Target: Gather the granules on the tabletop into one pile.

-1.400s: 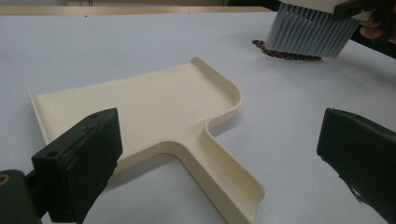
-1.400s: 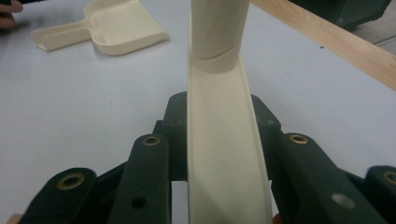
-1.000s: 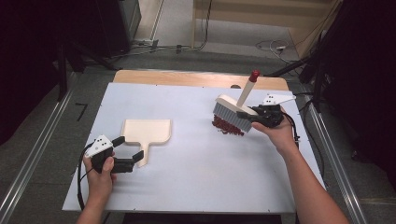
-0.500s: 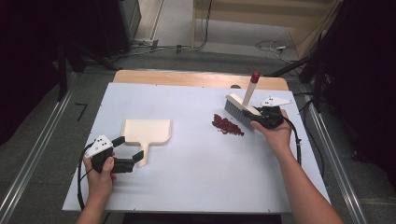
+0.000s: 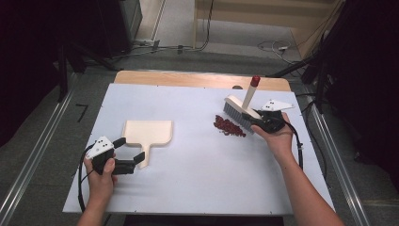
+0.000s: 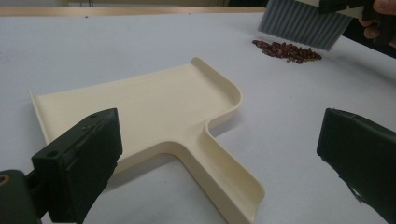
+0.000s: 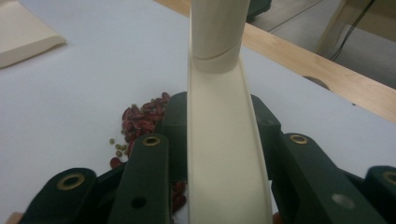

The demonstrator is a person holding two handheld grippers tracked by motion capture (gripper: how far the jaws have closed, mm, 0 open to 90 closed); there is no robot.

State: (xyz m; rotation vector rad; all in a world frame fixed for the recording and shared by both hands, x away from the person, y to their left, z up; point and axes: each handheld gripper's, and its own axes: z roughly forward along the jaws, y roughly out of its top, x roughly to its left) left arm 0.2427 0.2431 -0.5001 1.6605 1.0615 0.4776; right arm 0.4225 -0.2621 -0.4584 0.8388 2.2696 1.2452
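Since the earlier frame, your right gripper [image 5: 263, 123], clamped on the brush [image 5: 239, 112], has drawn it back off the beans [image 5: 229, 126], which lie just beside its bristles. You are mid-sweep: next, push the beans toward the dustpan [image 5: 147, 133], whose handle lies between your left gripper's [image 5: 129, 149] parted, empty jaws.

Smooth cream plastic dustpan [image 6: 140, 107], grey-bristled brush [image 5: 240, 113], matt white table [image 5: 197, 188].
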